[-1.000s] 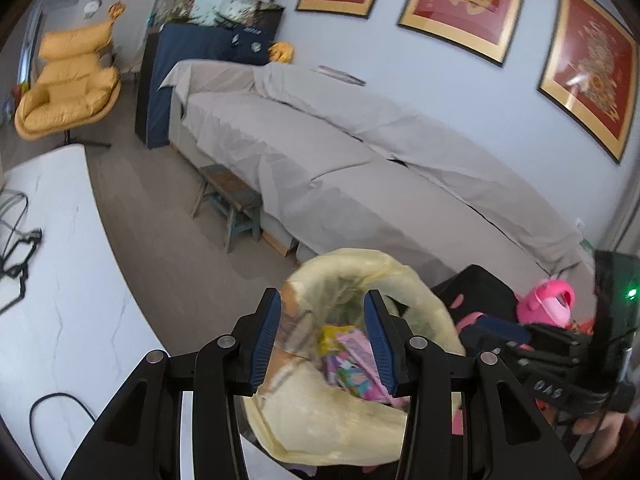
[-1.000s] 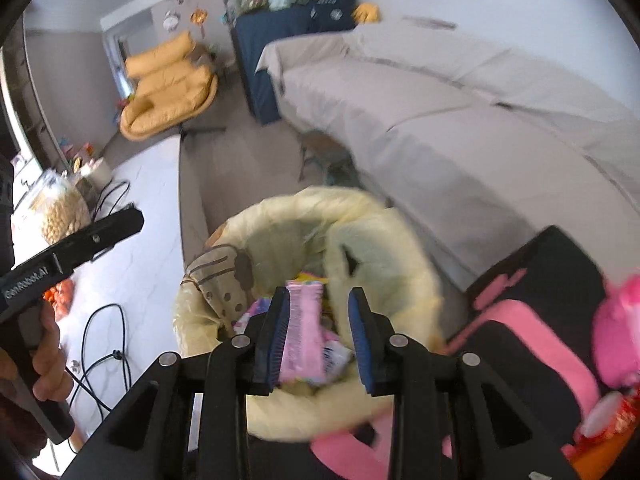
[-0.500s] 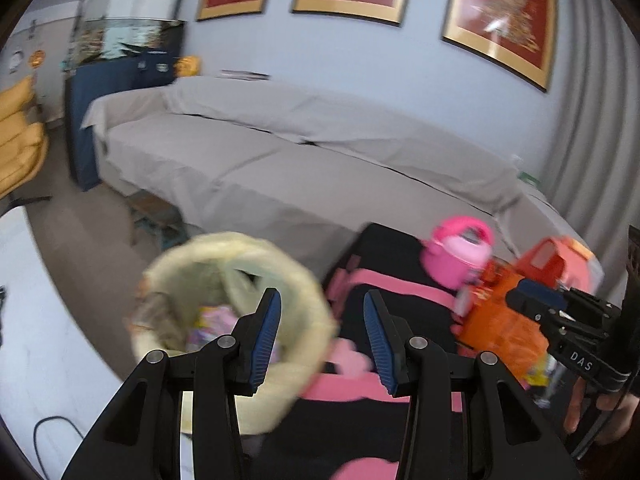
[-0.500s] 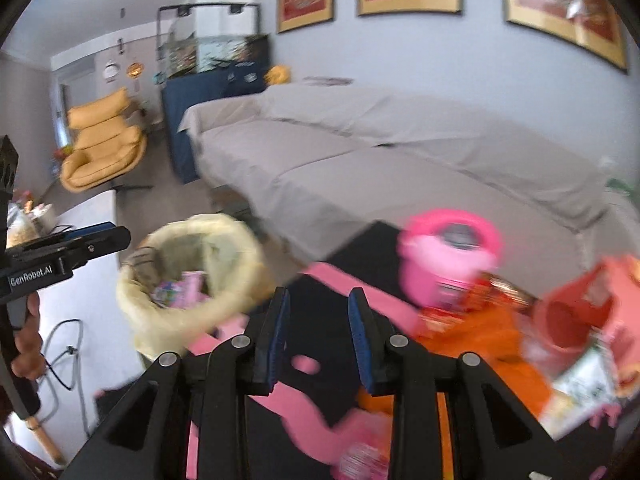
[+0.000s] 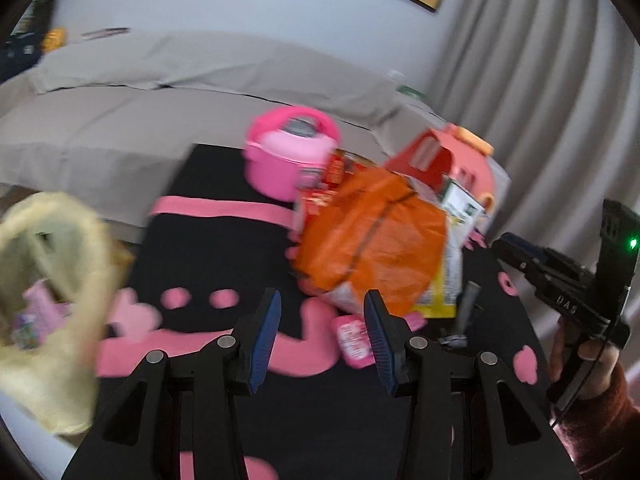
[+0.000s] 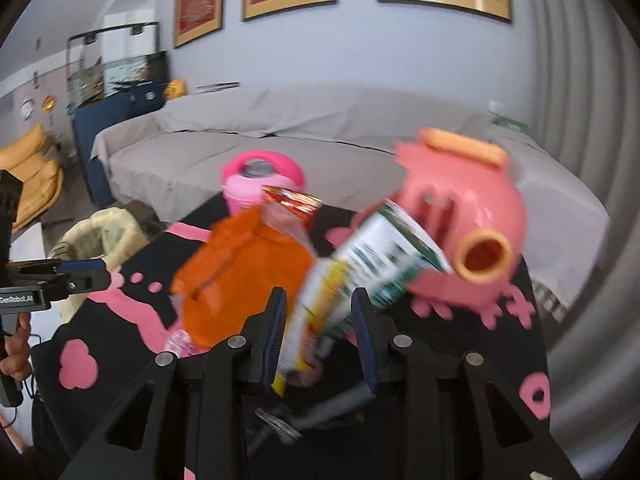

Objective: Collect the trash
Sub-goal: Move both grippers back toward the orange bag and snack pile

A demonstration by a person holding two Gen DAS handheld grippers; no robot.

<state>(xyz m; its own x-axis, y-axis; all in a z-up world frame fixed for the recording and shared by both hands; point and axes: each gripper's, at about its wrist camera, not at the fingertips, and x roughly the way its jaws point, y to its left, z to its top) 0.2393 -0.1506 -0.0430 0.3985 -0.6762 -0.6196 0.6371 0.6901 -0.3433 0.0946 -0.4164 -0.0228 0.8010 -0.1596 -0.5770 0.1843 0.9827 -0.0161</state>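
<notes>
Right wrist view: the right gripper (image 6: 318, 320), a second ago pinching a pink wrapper over the yellow-lined wicker bin (image 6: 102, 236), is now empty, its jaws opening toward the green-and-white packet (image 6: 372, 264) at twelve o'clock. The left gripper (image 5: 322, 334), spread and empty, has swung toward the crinkled orange bag (image 5: 370, 240). That drop looks done; trash remains on the black-and-pink bench (image 6: 120, 344).
</notes>
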